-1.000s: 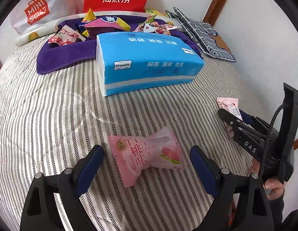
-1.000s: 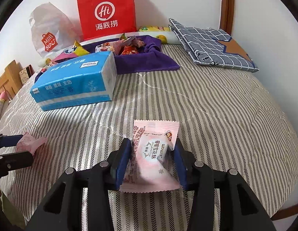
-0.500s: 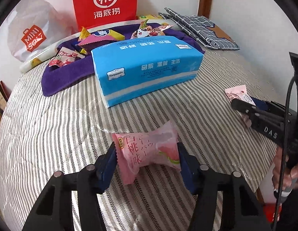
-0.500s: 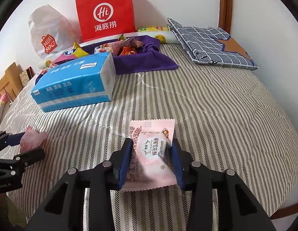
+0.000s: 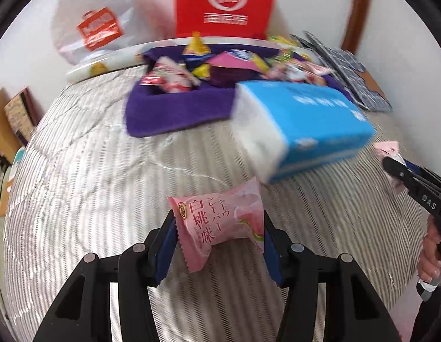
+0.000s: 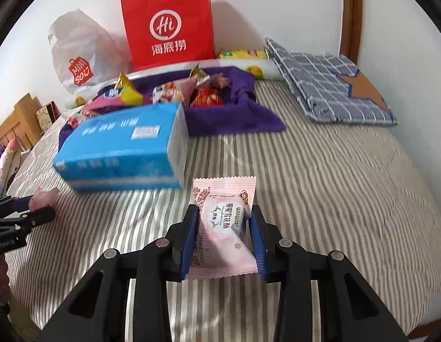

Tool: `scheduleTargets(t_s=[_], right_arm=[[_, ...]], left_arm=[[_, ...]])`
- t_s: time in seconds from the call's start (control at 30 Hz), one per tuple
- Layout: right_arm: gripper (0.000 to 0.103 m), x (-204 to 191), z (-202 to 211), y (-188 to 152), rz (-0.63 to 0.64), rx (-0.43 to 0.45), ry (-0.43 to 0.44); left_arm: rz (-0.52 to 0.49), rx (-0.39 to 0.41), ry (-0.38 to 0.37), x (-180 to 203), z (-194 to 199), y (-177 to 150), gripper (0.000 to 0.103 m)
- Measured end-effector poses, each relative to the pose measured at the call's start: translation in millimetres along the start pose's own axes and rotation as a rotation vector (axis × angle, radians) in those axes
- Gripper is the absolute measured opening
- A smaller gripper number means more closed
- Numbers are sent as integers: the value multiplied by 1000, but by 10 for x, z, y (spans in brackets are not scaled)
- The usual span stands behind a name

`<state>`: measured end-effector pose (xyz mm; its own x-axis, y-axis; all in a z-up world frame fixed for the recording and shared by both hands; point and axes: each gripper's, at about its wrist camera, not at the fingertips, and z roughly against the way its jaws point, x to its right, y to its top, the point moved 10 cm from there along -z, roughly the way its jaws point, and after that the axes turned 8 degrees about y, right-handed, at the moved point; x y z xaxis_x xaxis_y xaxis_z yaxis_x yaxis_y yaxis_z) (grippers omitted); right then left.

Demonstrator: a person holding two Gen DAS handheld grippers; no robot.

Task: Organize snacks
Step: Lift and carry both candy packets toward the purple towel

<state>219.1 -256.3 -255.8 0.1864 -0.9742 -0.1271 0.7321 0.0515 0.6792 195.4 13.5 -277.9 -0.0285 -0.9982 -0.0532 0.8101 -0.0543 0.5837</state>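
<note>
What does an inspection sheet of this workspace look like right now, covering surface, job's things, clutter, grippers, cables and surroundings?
Surface: striped bedspread, wrinkled.
Job's things: peach candy packet in the left gripper; pale pink snack packet in the right gripper; other snacks heaped on the purple cloth at the back.
Clutter: blue tissue pack in front of the cloth; checked blue fabric to its right.
Grippers: both jaws have just been closing, each pair now clamped on its packet.
Cables: nothing seen.
Surroundings: red paper bag and white plastic bag against the white wall; wooden bed frame in the corner.
</note>
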Motion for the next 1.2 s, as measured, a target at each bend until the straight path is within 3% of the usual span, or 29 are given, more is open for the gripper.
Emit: scheduleTargets(t_s=[0.3,0.43,1.2], right_arm=[[36,146,-302,178,-25,-14,-12],[36,146,-456,131,-25,-68,-2],[41,113,-499,127,-9,-81,-21]], left_arm=[[30,16,73,-291,-233,171,54],[18,47,105,-321,-300,229,58],[39,63,98,-315,-345,248,64]])
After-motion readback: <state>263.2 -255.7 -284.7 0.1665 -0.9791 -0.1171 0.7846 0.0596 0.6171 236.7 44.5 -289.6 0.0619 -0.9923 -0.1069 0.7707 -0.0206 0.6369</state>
